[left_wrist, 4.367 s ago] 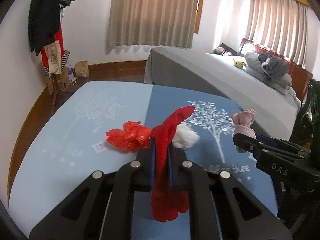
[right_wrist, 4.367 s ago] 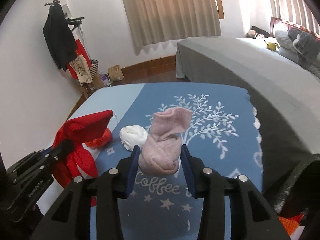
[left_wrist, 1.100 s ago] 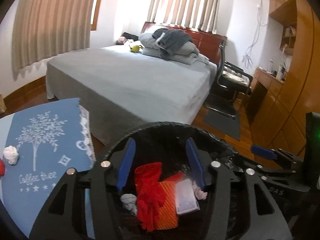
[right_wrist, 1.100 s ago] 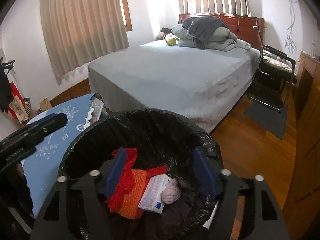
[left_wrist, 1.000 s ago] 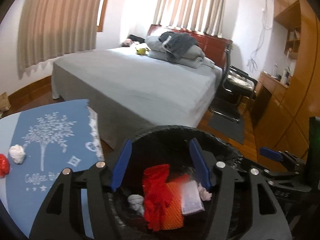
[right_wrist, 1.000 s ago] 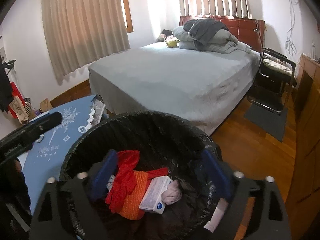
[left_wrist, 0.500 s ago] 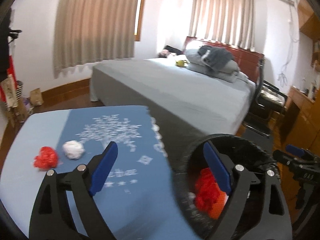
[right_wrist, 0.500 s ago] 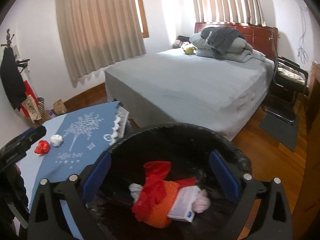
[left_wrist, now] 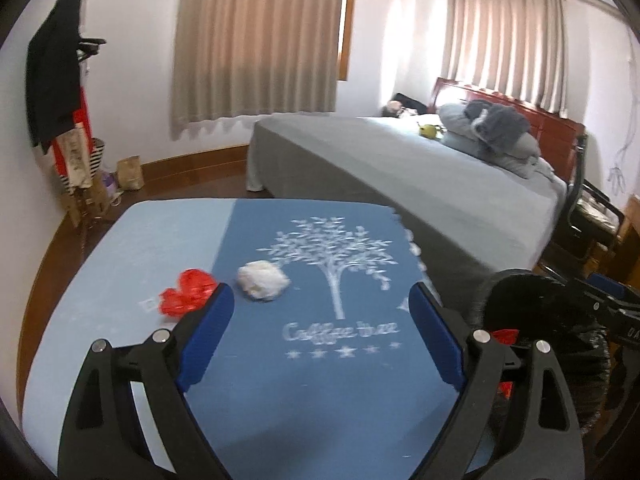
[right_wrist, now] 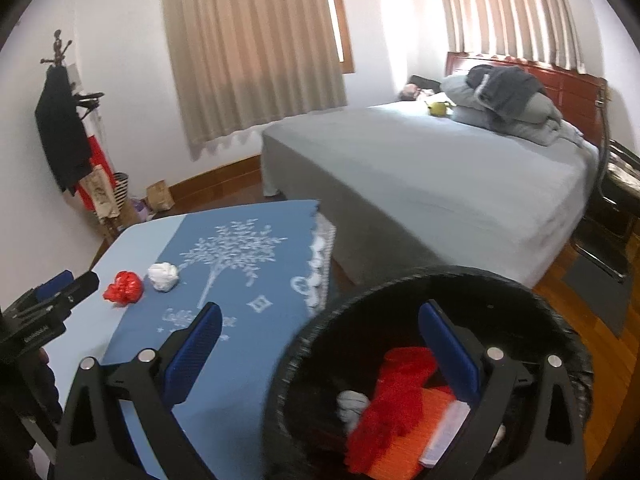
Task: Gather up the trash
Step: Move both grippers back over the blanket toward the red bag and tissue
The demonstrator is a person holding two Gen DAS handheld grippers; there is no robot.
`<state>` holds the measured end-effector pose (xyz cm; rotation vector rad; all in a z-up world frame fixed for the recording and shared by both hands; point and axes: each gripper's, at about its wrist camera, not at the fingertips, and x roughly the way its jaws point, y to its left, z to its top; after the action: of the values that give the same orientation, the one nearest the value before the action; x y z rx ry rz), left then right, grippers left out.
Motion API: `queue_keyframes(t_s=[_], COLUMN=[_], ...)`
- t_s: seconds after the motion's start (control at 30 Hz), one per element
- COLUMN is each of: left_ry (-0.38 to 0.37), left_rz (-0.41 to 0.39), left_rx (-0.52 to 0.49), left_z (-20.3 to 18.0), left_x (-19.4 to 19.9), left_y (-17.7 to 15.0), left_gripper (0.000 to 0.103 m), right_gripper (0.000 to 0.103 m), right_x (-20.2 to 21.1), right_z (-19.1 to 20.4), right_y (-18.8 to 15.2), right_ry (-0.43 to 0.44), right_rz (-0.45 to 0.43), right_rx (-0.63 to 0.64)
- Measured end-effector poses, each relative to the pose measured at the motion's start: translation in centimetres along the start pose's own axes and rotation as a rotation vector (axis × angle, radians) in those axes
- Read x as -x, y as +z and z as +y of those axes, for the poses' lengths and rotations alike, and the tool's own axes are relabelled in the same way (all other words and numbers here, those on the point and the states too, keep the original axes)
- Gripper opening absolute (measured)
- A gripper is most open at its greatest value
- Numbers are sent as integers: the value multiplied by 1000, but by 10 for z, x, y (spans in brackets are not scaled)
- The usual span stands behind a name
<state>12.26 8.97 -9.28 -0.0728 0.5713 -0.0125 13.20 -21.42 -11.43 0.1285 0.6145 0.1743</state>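
Both your grippers, left [left_wrist: 322, 334] and right [right_wrist: 320, 354], are spread wide and empty, since the load's dumped: red sock [right_wrist: 394, 396] lies in the bin [right_wrist: 400, 280]. A second ago you hovered over it; now you've swung toward the table [left_wrist: 120, 248], where red wad [left_wrist: 186, 298] and white wad [left_wrist: 262, 280] wait.

This is a bedroom in a home. Beyond the fingers [left_wrist: 208, 332] stands a wide bed [left_wrist: 400, 168] with grey bedding and a dark wooden headboard [right_wrist: 568, 76], with beige curtains [left_wrist: 256, 40] over the windows behind it. Far off to their left a coat rack [left_wrist: 60, 80] hung with clothes stands by the white wall, on a wooden floor [right_wrist: 600, 344].
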Motion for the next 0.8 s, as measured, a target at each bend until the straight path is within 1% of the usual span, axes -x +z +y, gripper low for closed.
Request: queue_keyframes(t_s=[0.2,0.43,0.6,0.8], left_ry=[64,129,159,172], left_rz=[19,42,75,114], left_rx=[26,57,79,89], left_z=[37,76,99,117], left_x=[-10,-33,-59,-91], left_y=[-4,-6,-8,-10], left_gripper=[87,87,87,87], right_gripper=[97,97,97,97], right_x=[-28,-69,-98,-131], right_z=[36,77,96,111], right_y=[4,8,11,12], right_ry=[45,87,99,97], right_rz=[15,27,45,79], right_rx=[34,62,70,76])
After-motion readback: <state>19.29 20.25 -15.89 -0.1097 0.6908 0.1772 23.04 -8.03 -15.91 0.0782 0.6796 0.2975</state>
